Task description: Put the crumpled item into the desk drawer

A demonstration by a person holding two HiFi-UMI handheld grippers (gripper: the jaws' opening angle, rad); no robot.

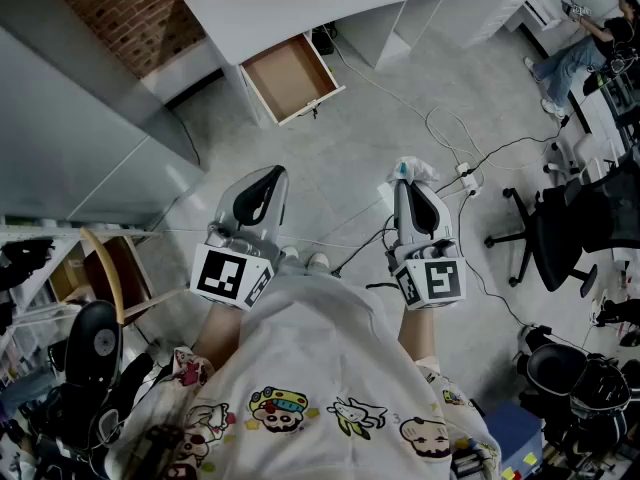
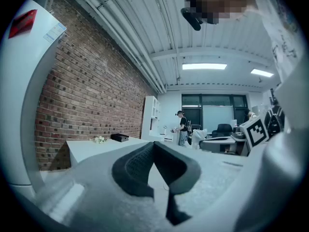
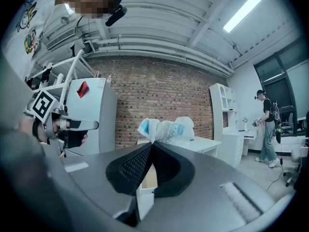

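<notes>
My right gripper (image 3: 151,144) is shut on a crumpled white and blue plastic wrapper (image 3: 166,129), which sticks out past the fingertips. In the head view the same wrapper (image 1: 412,171) shows at the tip of the right gripper (image 1: 408,182), held above the floor. My left gripper (image 1: 272,173) is shut with nothing in it; in its own view the left gripper (image 2: 154,144) has its jaws meeting at the tips. The white desk (image 1: 310,3) stands ahead, and its drawer (image 1: 292,78) is pulled open with a bare brown bottom. Both grippers are well short of the drawer.
Cables and a power strip (image 1: 465,178) lie on the grey floor to the right. Black office chairs (image 1: 560,233) stand at the right. A wooden chair (image 1: 110,268) and clutter sit at the left. A grey cabinet (image 1: 70,138) stands left, and a person (image 1: 585,48) sits far right.
</notes>
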